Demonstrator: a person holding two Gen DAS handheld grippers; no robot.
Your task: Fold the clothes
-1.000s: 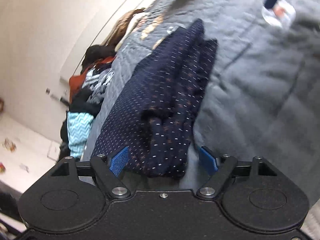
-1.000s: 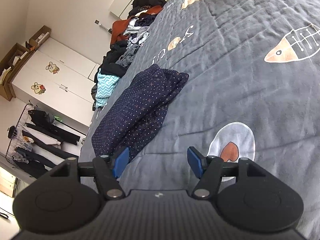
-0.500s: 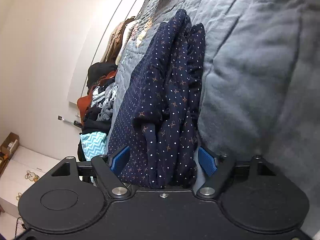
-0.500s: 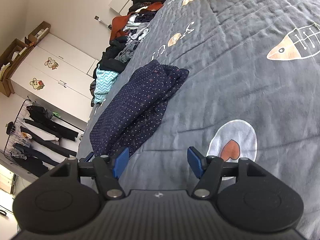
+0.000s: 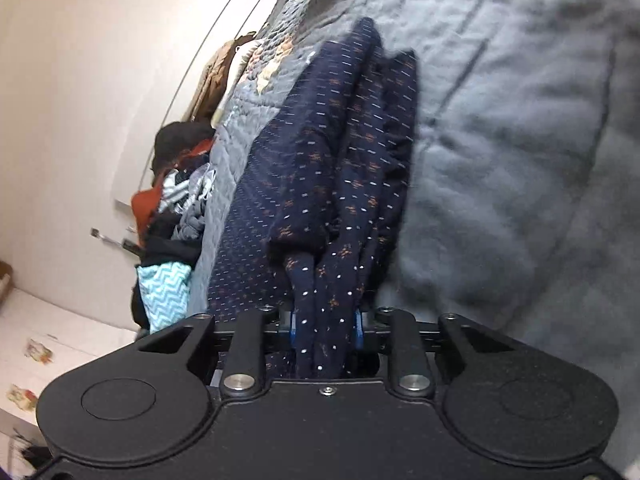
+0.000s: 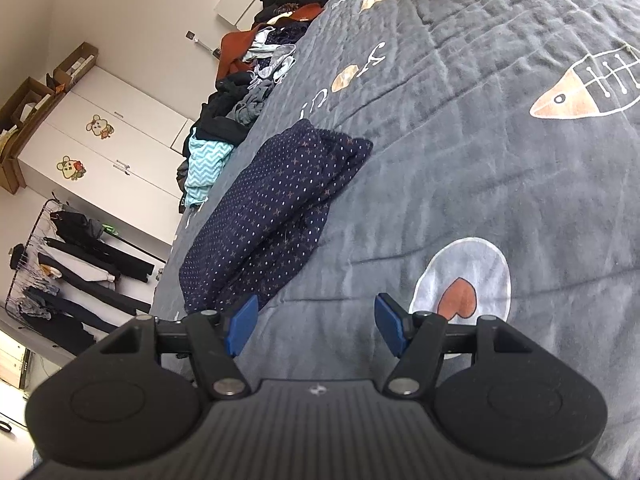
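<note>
Two blue pads of the left gripper (image 5: pixel 325 330) have just been closing and now pinch the near end of the navy dotted garment (image 5: pixel 320 168), which lies lengthwise on the grey quilt (image 5: pixel 520 160). Right gripper (image 6: pixel 316 326): fingers spread, empty, just beside the garment's near end. Clothes pile (image 6: pixel 248 92) lies farther along the quilt's edge.

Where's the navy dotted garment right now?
The navy dotted garment lies on the grey quilt, left in the right wrist view, below the clothes pile; the left gripper pinches its near end.

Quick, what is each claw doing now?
Left claw: just closed, gripping the navy dotted garment.
Right claw: open, empty, above the grey quilt.
</note>
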